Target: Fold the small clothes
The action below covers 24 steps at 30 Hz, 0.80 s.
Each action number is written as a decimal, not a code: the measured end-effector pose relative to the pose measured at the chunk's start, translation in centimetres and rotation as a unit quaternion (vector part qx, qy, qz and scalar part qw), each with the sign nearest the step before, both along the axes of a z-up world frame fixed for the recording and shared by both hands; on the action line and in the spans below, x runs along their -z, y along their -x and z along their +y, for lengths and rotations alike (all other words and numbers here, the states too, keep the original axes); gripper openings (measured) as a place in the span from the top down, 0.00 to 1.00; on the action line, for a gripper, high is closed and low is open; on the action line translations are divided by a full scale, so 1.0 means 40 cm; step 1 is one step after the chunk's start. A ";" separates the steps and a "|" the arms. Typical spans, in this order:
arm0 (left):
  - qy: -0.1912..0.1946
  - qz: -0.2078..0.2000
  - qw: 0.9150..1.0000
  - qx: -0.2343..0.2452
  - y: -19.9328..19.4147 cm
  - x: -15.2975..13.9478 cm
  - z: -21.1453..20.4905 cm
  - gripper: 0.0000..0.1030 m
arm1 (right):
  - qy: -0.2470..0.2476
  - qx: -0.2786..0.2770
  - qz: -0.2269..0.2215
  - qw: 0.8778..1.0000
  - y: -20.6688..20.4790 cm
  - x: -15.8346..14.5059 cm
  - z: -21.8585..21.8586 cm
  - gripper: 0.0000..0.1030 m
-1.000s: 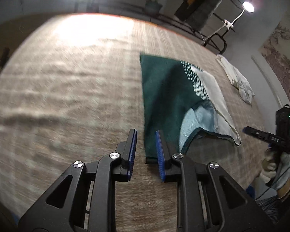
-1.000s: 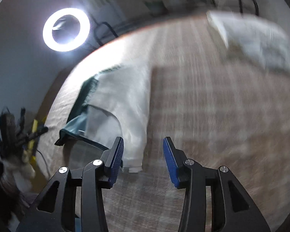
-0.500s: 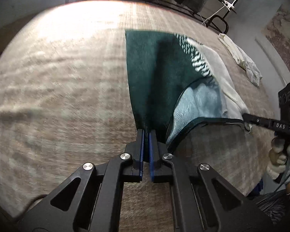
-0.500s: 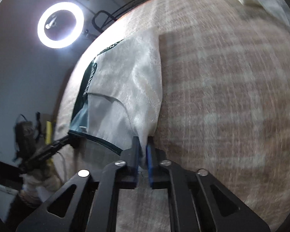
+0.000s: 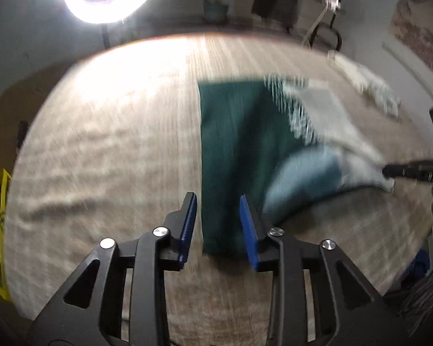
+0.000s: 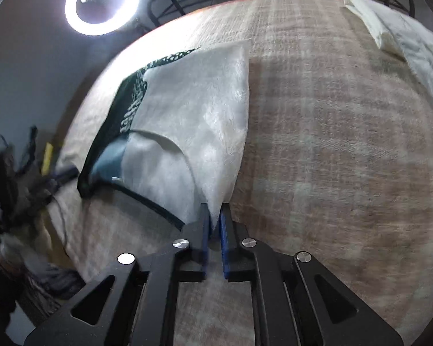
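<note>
Garment: a small dark-green and cream knitted top with a pale blue lining [image 5: 233,150], lying on the beige woven-textured table cover [image 5: 101,150], its near hem towards both claws.
Left claw: the black two-finger left gripper with blue ribbed pads [image 5: 218,225] stands spread apart, gripping nothing; the green hem corner lies between and just beyond its fingers, touching neither as far as the blurred view shows.
Right claw: the black right gripper [image 6: 215,225] is clenched on the cream corner of the top [image 6: 199,132], fabric pinched between the pads and pulled taut up from the table.
Risk, uneven lift: with only one corner pinched, raising the right side would probably drag the top askew and skew the fold line (the green side is free to slide).
Risk, missed grip: the left jaws could close on a single layer, or on the table cover, if they come down short of the hem.
Risk, slip: the cream knit looks soft and fluffy, so a thin pinch may pull out under tension.
Bystander: a crumpled white cloth [image 6: 401,34] lies well apart at the far edge.
</note>
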State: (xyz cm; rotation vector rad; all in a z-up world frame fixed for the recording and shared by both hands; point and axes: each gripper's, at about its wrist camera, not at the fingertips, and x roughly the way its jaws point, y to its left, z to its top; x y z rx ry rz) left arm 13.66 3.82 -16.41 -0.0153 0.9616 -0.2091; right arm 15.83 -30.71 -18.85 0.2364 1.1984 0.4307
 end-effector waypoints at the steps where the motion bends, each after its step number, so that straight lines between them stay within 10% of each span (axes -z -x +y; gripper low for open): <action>1: 0.008 -0.006 1.000 -0.001 -0.009 -0.012 0.004 0.70 | 0.016 0.004 -0.009 1.000 0.002 -0.022 -0.001 0.93; 12: 0.043 -0.046 0.998 -0.005 -0.217 -0.064 -0.104 0.70 | -0.018 -0.014 -0.154 0.988 -0.137 -0.145 0.148 0.93; 24: -0.007 0.011 1.000 0.001 -0.411 0.109 -0.185 0.70 | 0.020 -0.011 -0.125 0.992 -0.339 -0.021 0.230 0.93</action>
